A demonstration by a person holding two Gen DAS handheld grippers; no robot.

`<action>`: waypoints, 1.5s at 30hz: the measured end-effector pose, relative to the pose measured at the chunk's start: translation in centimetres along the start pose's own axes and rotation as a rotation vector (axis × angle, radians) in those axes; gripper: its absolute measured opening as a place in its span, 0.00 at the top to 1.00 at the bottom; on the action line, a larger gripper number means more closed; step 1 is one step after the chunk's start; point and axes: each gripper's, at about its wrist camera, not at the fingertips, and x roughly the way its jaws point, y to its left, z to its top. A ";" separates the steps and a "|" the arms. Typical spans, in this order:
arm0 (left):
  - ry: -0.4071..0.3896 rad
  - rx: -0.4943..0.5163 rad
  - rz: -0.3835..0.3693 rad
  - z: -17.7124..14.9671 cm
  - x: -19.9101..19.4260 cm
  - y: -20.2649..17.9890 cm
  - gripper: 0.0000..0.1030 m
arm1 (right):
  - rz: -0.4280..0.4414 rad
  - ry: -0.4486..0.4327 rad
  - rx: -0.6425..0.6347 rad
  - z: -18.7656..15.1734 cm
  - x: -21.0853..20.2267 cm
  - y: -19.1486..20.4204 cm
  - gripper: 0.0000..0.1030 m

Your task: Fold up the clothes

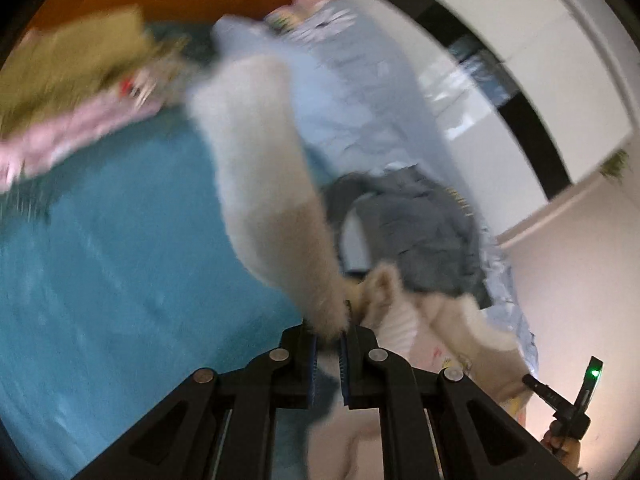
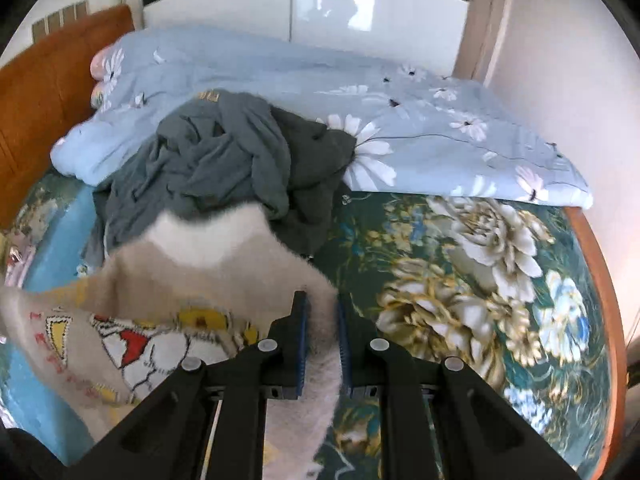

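A fluffy beige-and-white sweater [image 2: 192,280] with a cartoon print lies partly lifted over the bed. My right gripper [image 2: 321,320] is shut on its fuzzy edge. In the left wrist view my left gripper [image 1: 329,340] is shut on a beige and white sleeve of the same sweater [image 1: 256,152], which stretches up and away, blurred. The right gripper's handle [image 1: 572,400] shows at the lower right there.
A crumpled dark grey garment [image 2: 232,152] lies behind the sweater, against a light blue floral duvet [image 2: 420,120]. The bed has a green floral sheet [image 2: 460,280] and a teal cover [image 1: 100,260]. Olive and pink clothes [image 1: 72,92] lie by the orange headboard [image 2: 48,92].
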 end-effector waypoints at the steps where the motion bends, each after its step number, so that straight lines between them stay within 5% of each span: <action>1: 0.001 -0.012 -0.001 0.1 0.2 0.2 0.91 | 0.005 0.024 -0.004 0.3 1.0 0.4 0.86; 5: 0.014 -0.033 0.015 -0.2 1.2 0.7 0.91 | -0.019 0.057 -0.028 0.0 3.3 1.6 0.84; 7: 0.025 -0.044 0.028 0.0 1.7 1.0 0.91 | -0.048 0.045 -0.040 -0.2 3.7 1.8 0.74; 9: 0.030 -0.068 0.027 0.2 2.1 1.5 0.91 | -0.061 -0.001 0.012 -0.3 2.4 1.1 0.53; 11: 0.032 -0.093 0.023 0.2 2.9 2.0 0.91 | -0.079 -0.051 0.041 -1.6 -0.1 1.0 0.52; 25: 0.060 -0.070 0.055 -0.3 2.8 2.0 0.90 | 0.352 0.195 -0.401 -17.5 2.4 19.0 0.47; 31: 0.056 -0.055 0.054 -0.5 2.6 1.8 0.90 | 0.295 0.199 -0.449 -17.1 3.0 19.7 0.47; 32: 0.055 -0.051 0.057 -0.5 2.5 1.7 0.90 | 0.285 0.200 -0.457 -17.0 3.1 19.8 0.48; 36: 0.059 -0.031 0.066 -0.6 2.3 1.4 0.90 | 0.246 0.202 -0.488 -16.7 3.6 20.3 0.75; 38: 0.062 -0.025 0.065 -0.7 2.2 1.4 0.90 | 0.294 0.221 -0.413 -15.5 3.2 18.5 0.89; 45: 0.068 -0.040 0.051 -0.7 1.9 1.6 0.90 | 0.282 0.106 -0.110 -9.4 -1.4 6.1 0.92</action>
